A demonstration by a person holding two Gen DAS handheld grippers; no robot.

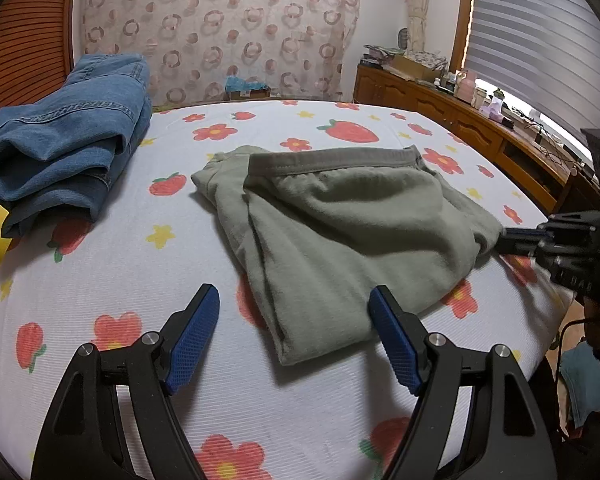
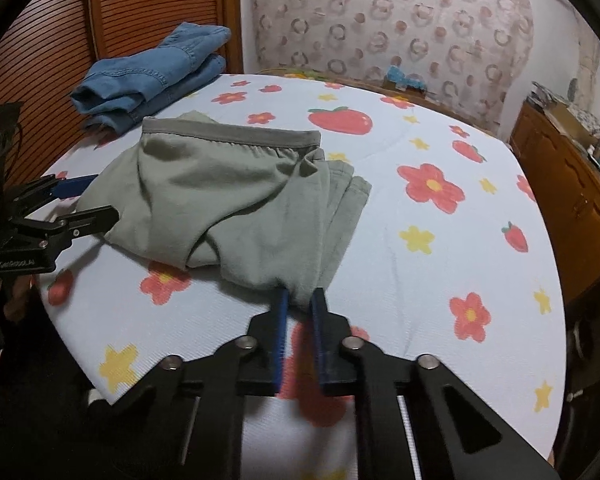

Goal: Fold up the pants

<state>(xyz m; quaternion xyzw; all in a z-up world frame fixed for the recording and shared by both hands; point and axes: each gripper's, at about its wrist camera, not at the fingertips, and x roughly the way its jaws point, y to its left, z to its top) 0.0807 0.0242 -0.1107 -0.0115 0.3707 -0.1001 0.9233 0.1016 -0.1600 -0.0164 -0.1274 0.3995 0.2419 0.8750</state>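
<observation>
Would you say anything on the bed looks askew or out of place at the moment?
Mainly the green pants: they are only loosely folded, with layers fanned out unevenly at one end and the waistband crooked. The right tongs pinch one corner. The jeans are a rumpled stack by the headboard.

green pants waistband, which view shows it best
The left wrist view: the waistband of the green pants runs across mid-frame, sharp, stitching visible. The right wrist view also shows the whole band, but smaller, softer and farther from the lens.
</observation>
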